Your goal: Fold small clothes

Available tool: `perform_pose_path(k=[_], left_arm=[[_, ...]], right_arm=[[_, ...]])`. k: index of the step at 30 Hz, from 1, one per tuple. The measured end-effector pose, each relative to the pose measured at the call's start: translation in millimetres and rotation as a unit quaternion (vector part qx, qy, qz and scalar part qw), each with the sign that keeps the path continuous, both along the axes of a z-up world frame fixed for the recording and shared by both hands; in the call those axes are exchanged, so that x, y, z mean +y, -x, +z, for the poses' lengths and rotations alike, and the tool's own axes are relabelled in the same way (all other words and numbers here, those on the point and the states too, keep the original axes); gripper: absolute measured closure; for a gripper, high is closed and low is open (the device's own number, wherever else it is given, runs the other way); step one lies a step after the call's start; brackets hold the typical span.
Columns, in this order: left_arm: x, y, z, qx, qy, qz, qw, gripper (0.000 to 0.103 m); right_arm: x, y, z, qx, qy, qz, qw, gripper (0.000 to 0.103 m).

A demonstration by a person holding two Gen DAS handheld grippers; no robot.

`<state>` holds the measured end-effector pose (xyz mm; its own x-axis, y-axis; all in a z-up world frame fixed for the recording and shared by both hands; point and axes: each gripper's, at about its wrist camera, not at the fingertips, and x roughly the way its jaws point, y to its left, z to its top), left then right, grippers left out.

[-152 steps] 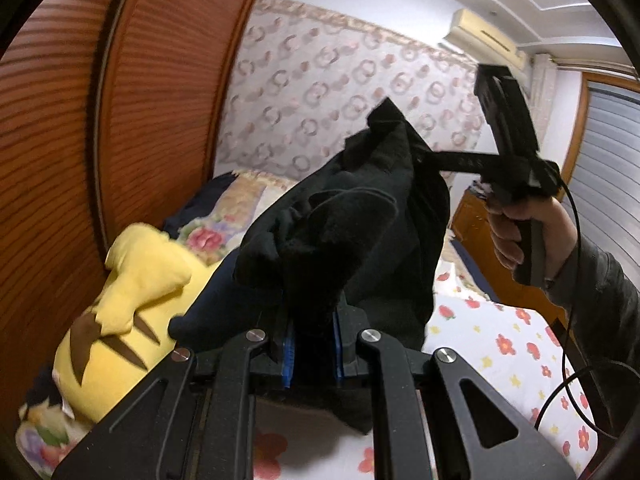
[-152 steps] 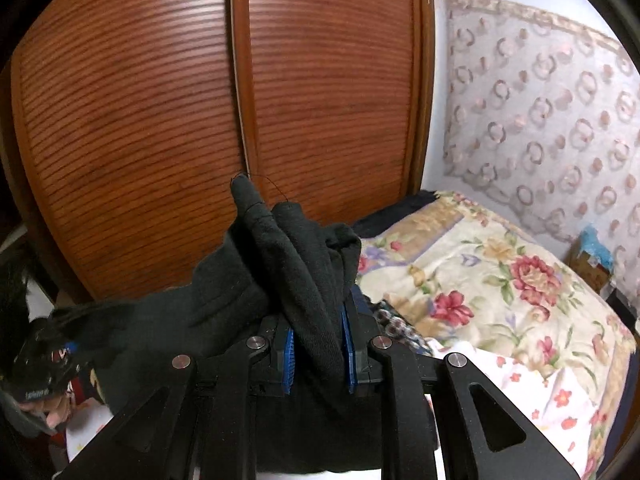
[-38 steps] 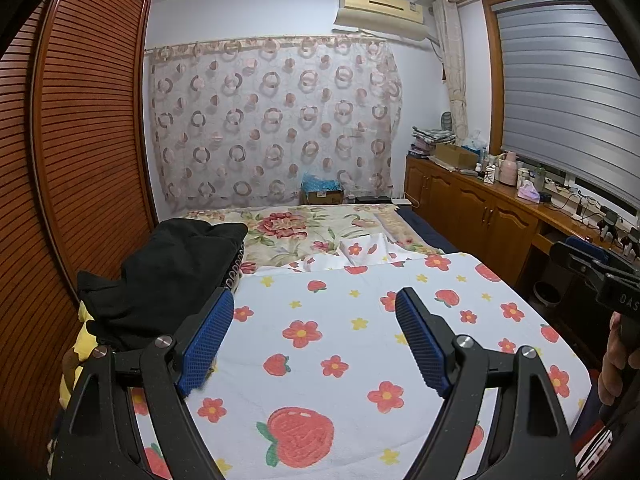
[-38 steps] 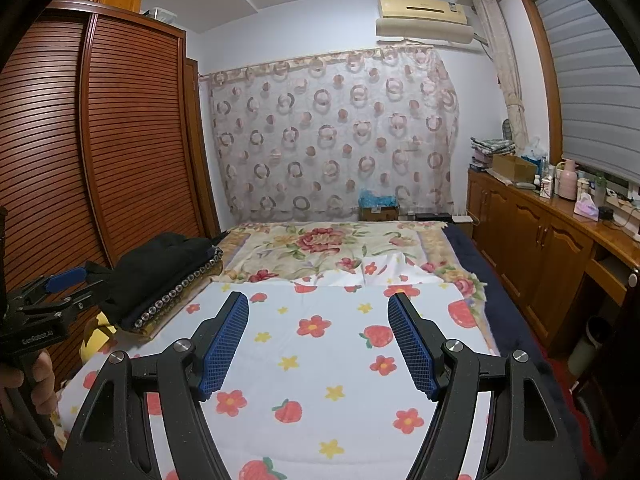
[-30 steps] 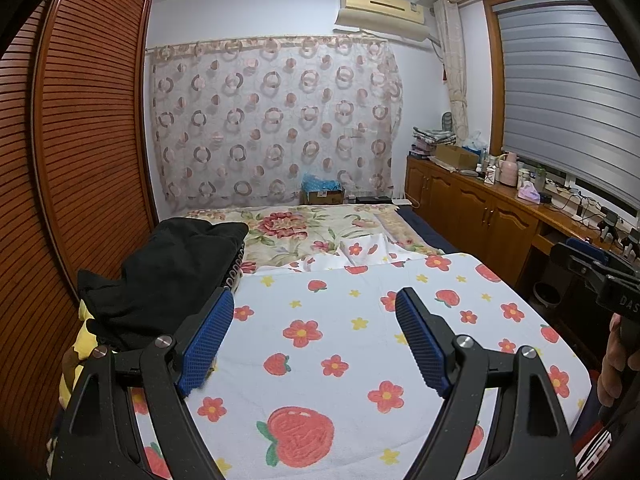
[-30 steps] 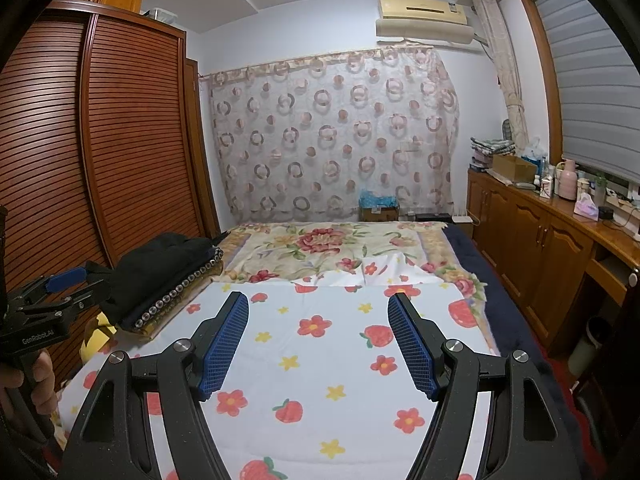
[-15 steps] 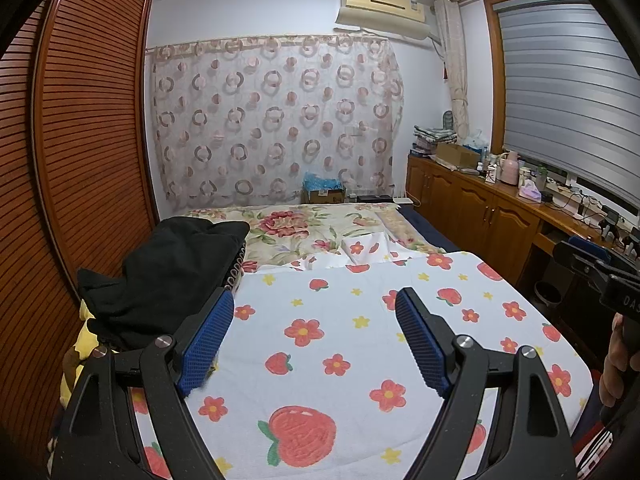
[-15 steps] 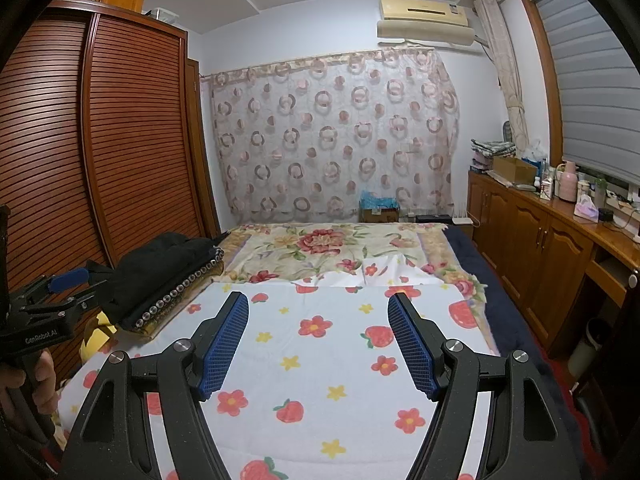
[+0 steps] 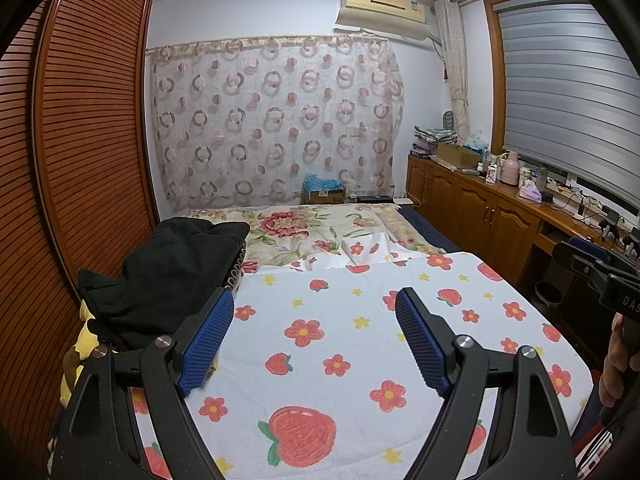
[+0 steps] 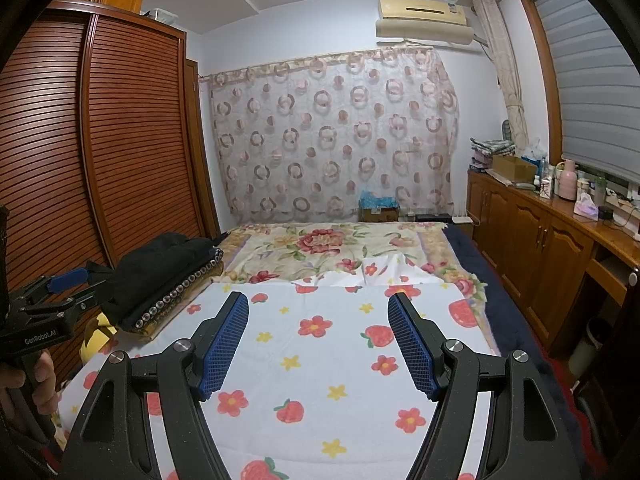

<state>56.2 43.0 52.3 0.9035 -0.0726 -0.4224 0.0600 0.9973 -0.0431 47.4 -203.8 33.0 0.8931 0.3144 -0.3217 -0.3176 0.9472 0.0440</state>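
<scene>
Meanwhile, left hand-held gripper (image 9: 316, 338) and right hand-held gripper (image 10: 318, 340) hovering released, grasping nothing, over flowered sheet (image 9: 344, 344). Black clothes (image 9: 176, 272) lying piled at nine o'clock, bed's edge beside wardrobe (image 9: 80, 160). Risk: careless reaching dragging pile off edge, undoing folds.

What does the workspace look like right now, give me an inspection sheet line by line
Surface: bed sheet with strawberry and flower print, lying flat.
Job's things: black garment piled at the bed's left edge, on a yellow plush.
Clutter: bottles and boxes on the wooden cabinet along the right wall.
Grippers: left gripper and right gripper both open, holding nothing, above the sheet.
Cables: some on the cabinet top by the window; none on the bed.
Surroundings: slatted wardrobe, patterned curtain, air conditioner.
</scene>
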Motion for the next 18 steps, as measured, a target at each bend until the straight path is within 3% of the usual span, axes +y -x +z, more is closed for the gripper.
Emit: perform_pose_path(k=[18], left_arm=[[0.7, 0.1, 0.3, 0.000, -0.001, 0.000, 1.0000, 0.020]], right_arm=[[0.6, -2.4, -0.7, -0.004, 0.000, -0.001, 1.000, 0.029]])
